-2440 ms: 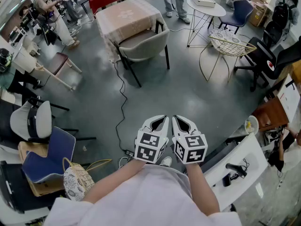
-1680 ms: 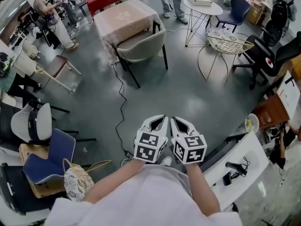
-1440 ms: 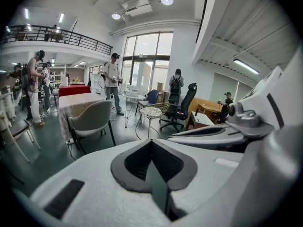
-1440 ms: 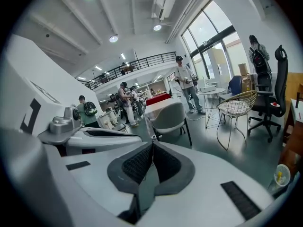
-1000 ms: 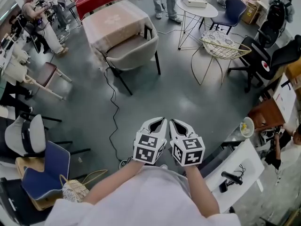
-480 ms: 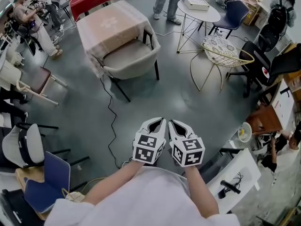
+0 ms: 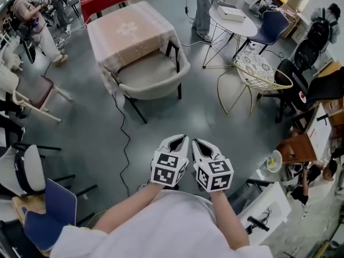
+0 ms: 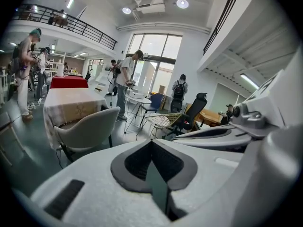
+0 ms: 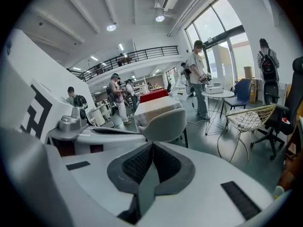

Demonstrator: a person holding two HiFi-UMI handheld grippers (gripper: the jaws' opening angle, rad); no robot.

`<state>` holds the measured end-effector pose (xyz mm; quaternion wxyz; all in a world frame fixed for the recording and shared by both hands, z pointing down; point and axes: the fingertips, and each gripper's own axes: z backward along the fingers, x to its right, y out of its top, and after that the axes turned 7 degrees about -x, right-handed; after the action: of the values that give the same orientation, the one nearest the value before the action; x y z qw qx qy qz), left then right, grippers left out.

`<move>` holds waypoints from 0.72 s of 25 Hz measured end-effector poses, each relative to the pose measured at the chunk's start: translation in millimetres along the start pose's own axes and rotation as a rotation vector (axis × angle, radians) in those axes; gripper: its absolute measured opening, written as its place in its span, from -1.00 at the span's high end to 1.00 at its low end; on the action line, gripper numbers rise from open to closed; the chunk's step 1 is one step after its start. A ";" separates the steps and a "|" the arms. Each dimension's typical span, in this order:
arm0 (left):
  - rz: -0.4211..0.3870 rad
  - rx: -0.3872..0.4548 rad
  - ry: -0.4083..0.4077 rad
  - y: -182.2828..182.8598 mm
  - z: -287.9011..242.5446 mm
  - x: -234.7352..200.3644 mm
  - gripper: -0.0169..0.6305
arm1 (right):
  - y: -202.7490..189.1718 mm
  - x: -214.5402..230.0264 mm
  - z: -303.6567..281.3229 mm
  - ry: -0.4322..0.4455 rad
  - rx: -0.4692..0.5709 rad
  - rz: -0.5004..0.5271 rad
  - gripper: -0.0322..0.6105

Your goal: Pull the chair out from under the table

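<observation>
My left claw (image 7: 183, 139) and right claw (image 7: 195, 142) are both closed with nothing between their jaws, held side by side above the grey floor (image 7: 215, 122). The beige chair (image 7: 153, 75) stands well ahead of them, tucked against the cloth-covered surface (image 7: 129, 28), its curved back towards me. A black cable (image 7: 123, 144) trails over the floor from near the chair towards me.

The front of the grey padded shell chair (image 7: 153, 75) sits out of my sight under the square table with the beige cloth (image 7: 129, 28), which also covers the table's legs; the head view's top edge cuts a standing person (image 7: 203, 12) to legs
</observation>
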<state>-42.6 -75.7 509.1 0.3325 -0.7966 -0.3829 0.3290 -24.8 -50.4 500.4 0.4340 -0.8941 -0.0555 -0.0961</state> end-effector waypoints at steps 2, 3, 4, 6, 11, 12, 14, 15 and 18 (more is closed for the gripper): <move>0.004 0.006 0.001 5.0 -5.8 -8.4 0.93 | 3.9 2.5 -8.0 -0.001 -0.007 0.010 0.89; 0.007 0.009 0.002 7.4 -8.2 -12.0 0.93 | 6.1 4.4 -11.4 -0.002 -0.009 0.014 0.89; 0.010 0.012 0.005 9.6 -9.7 -15.4 0.93 | 8.6 5.8 -14.6 -0.002 -0.010 0.018 0.89; 0.013 0.018 0.011 12.8 -10.1 -21.8 0.93 | 13.0 6.7 -21.1 0.001 -0.009 0.023 0.89; 0.009 0.028 0.038 20.4 -10.5 -42.3 0.93 | 26.7 3.5 -40.1 0.021 0.003 0.038 0.89; 0.007 0.028 0.044 22.3 -10.7 -45.8 0.93 | 29.5 2.8 -43.1 0.028 0.005 0.042 0.89; 0.004 0.030 0.058 26.9 -12.8 -52.6 0.93 | 34.7 3.9 -49.9 0.040 0.007 0.051 0.89; 0.004 0.034 0.066 30.0 -14.8 -56.1 0.93 | 37.6 5.7 -54.0 0.045 0.009 0.055 0.89; 0.004 0.043 0.093 37.4 -21.0 -68.5 0.93 | 46.8 12.6 -67.7 0.059 0.021 0.065 0.89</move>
<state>-45.2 -156.4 510.1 0.3665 -0.8045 -0.3581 0.3005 -12.3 -132.3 508.3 0.4475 -0.8877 -0.0148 -0.1076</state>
